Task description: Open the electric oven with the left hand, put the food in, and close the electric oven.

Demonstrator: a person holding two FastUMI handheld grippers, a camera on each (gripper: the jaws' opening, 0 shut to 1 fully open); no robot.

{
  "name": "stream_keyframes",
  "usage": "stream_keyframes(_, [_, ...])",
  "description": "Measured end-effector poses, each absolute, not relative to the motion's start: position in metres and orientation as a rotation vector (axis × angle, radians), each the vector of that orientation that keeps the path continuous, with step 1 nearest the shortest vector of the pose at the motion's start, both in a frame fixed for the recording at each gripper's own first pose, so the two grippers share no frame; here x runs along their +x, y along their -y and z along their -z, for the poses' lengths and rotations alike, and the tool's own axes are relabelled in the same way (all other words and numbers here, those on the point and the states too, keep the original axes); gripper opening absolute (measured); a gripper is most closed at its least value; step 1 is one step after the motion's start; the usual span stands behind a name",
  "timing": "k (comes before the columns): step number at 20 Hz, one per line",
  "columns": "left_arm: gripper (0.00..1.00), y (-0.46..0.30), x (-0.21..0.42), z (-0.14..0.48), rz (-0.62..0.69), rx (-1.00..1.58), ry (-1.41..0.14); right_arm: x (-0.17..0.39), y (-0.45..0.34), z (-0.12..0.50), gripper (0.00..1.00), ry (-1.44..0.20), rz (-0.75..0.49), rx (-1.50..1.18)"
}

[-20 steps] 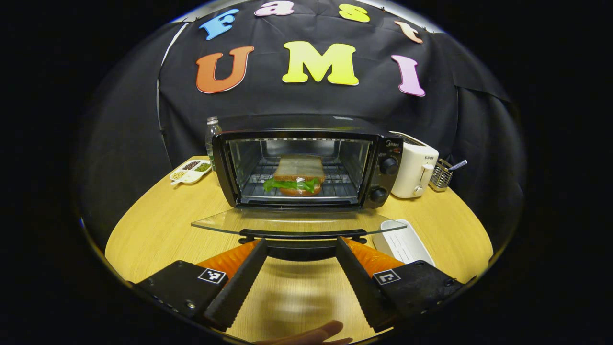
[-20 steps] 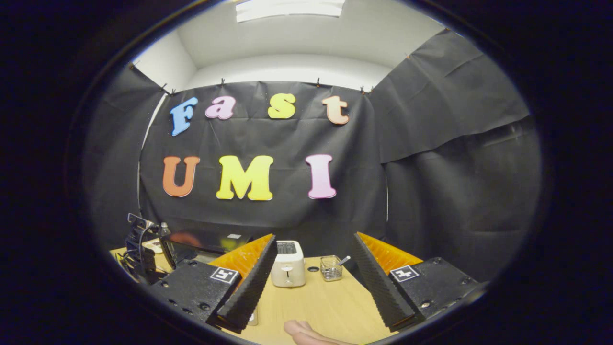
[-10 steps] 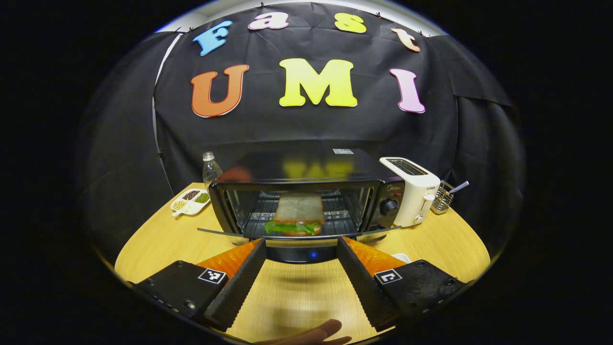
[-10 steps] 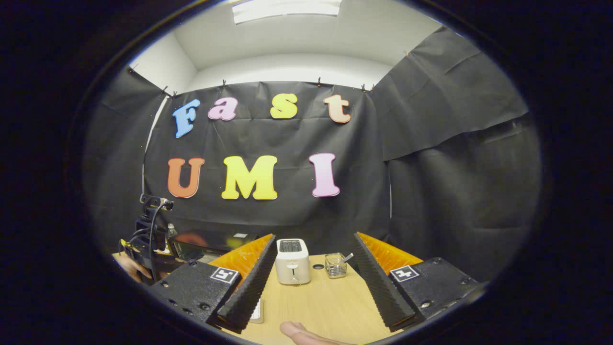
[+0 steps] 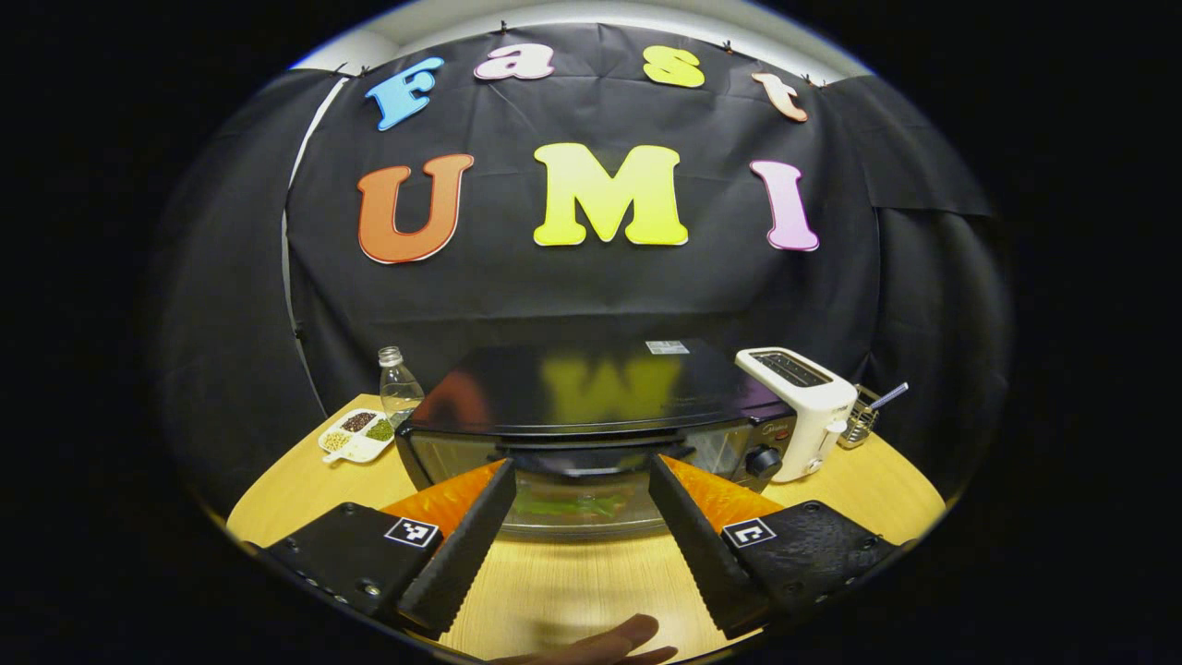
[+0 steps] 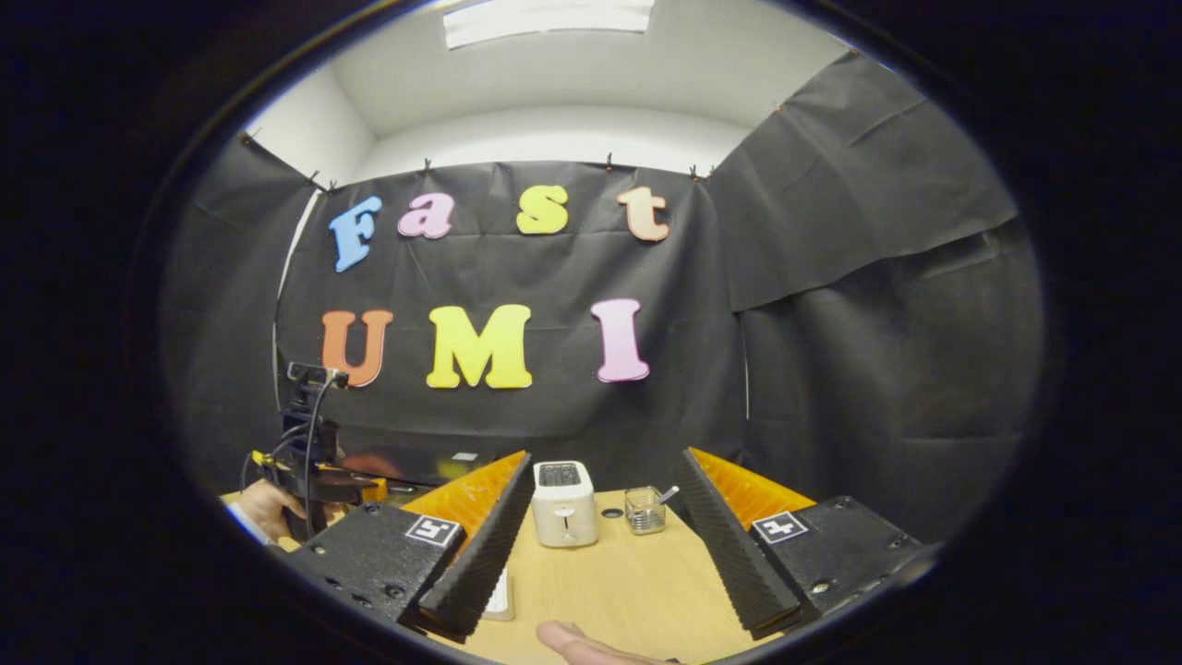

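Left gripper view: the left gripper (image 5: 580,480) stands directly in front of the electric oven (image 5: 591,406), its two fingers spread wide to either side of the dark door handle (image 5: 584,459) without pressing on it; the glass door (image 5: 572,489) is raised almost upright against the oven front (whether it is fully latched cannot be told); the food (image 5: 568,504), a sandwich showing green leaves, lies inside the oven, dimly visible through the glass between the fingers; a control knob (image 5: 764,461) sits at the oven's right end; a white toaster (image 5: 802,406) stands just right of the oven, with a wire holder (image 5: 861,420) beyond it; a clear bottle (image 5: 397,388) and a divided dish (image 5: 355,436) stand to the oven's left; all rest on the wooden worktop (image 5: 572,591).

Right gripper view: the right gripper (image 6: 600,517) hovers above the worktop (image 6: 609,591), well right of the oven, fingers spread apart and holding nothing; the toaster (image 6: 563,503) and a small glass (image 6: 644,510) appear between them; a hand (image 6: 268,506) holds the other gripper at far left.
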State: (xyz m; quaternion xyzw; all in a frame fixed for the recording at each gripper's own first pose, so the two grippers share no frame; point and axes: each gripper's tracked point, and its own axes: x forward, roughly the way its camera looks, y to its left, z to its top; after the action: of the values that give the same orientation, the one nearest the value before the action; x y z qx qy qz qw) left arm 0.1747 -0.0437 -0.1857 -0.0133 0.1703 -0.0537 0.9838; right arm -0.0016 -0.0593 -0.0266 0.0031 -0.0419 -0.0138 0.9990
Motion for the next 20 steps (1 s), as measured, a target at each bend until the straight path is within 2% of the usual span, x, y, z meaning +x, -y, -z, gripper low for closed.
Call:
stream_keyframes(2, [0.96, 0.038, 0.156, 0.166, 0.111, -0.050, -0.299, -0.009, 0.057, 0.023, 0.89, 0.091, 0.022, -0.005])
stream_keyframes(3, [0.96, 0.035, 0.148, 0.153, 0.111, -0.051, -0.268, -0.013, 0.056, 0.019, 1.00, 0.099, 0.017, -0.002])
stream_keyframes(6, [0.96, 0.021, 0.112, 0.113, 0.083, -0.038, -0.180, -0.023, 0.056, 0.015, 1.00, 0.110, 0.015, 0.009])
stream_keyframes(7, [0.95, 0.020, 0.098, 0.098, 0.081, -0.044, -0.146, -0.027, 0.055, 0.013, 0.89, 0.111, 0.010, 0.008])
stream_keyframes(8, [0.95, 0.020, 0.085, 0.088, 0.085, -0.051, -0.123, -0.031, 0.054, 0.010, 0.89, 0.116, 0.007, 0.008])
stream_keyframes(9, [0.95, 0.021, 0.070, 0.078, 0.088, -0.059, -0.112, -0.033, 0.055, 0.007, 1.00, 0.123, 0.009, 0.009])
stream_keyframes(11, [0.95, 0.020, 0.041, 0.055, 0.089, -0.067, -0.074, -0.040, 0.054, 0.002, 1.00, 0.135, 0.008, 0.006])
stream_keyframes(12, [0.94, 0.019, 0.027, 0.047, 0.086, -0.067, -0.053, -0.043, 0.052, -0.001, 0.89, 0.143, 0.004, 0.000])
stream_keyframes(13, [0.94, 0.015, 0.012, 0.039, 0.072, -0.069, -0.027, -0.044, 0.052, 0.000, 0.89, 0.143, 0.005, -0.005])
stream_keyframes(14, [0.94, 0.012, -0.001, 0.031, 0.060, -0.071, -0.001, -0.048, 0.051, 0.000, 1.00, 0.142, 0.003, -0.010])
stream_keyframes(20, [0.95, 0.003, -0.081, 0.027, 0.012, -0.089, 0.056, -0.069, 0.049, 0.027, 1.00, 0.090, -0.035, 0.021])
